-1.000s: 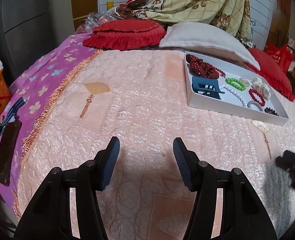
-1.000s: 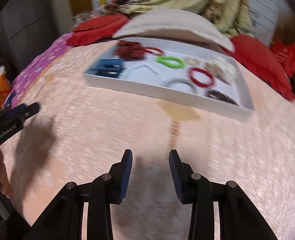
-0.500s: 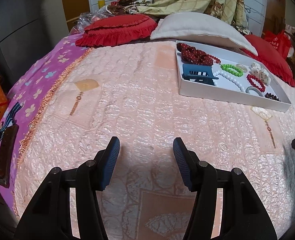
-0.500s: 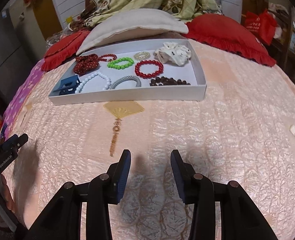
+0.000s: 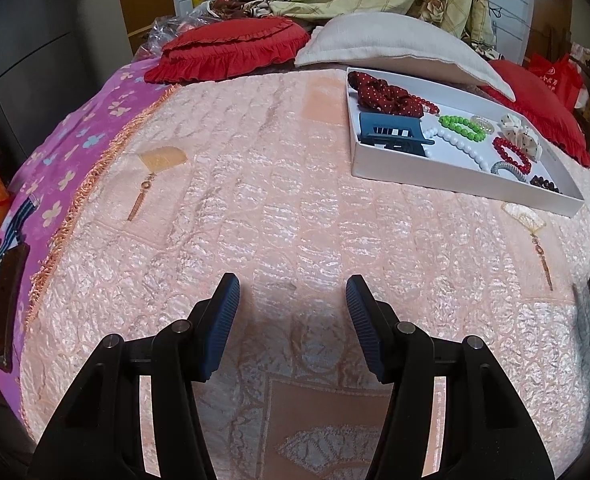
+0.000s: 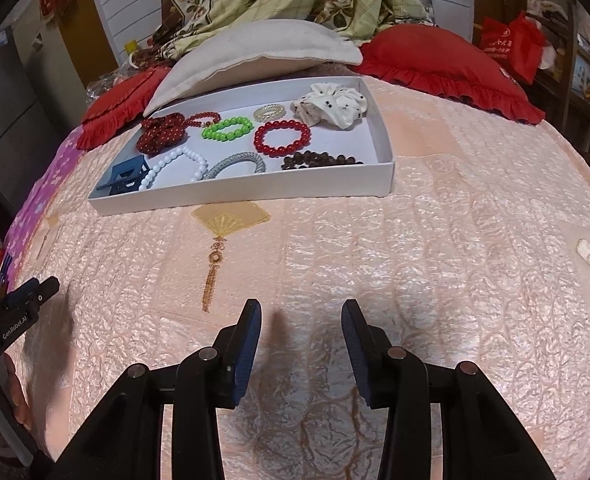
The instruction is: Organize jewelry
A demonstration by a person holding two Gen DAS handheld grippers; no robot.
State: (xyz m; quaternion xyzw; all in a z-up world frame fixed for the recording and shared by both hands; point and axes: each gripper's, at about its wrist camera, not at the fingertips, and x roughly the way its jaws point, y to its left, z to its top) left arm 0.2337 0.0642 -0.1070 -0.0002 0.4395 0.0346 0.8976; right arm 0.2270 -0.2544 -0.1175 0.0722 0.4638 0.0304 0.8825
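both hand-held grippers hang low over the pink quilted bed, the left hand-held gripper and right hand-held gripper spread wide, holding nothing. in the last second the right view swung and steadied, squaring up on the white tray further back, with bracelets, scrunchies and a blue hair claw inside. a first pick looks imminent.

White tray, green bracelet, red bracelet, peach quilt
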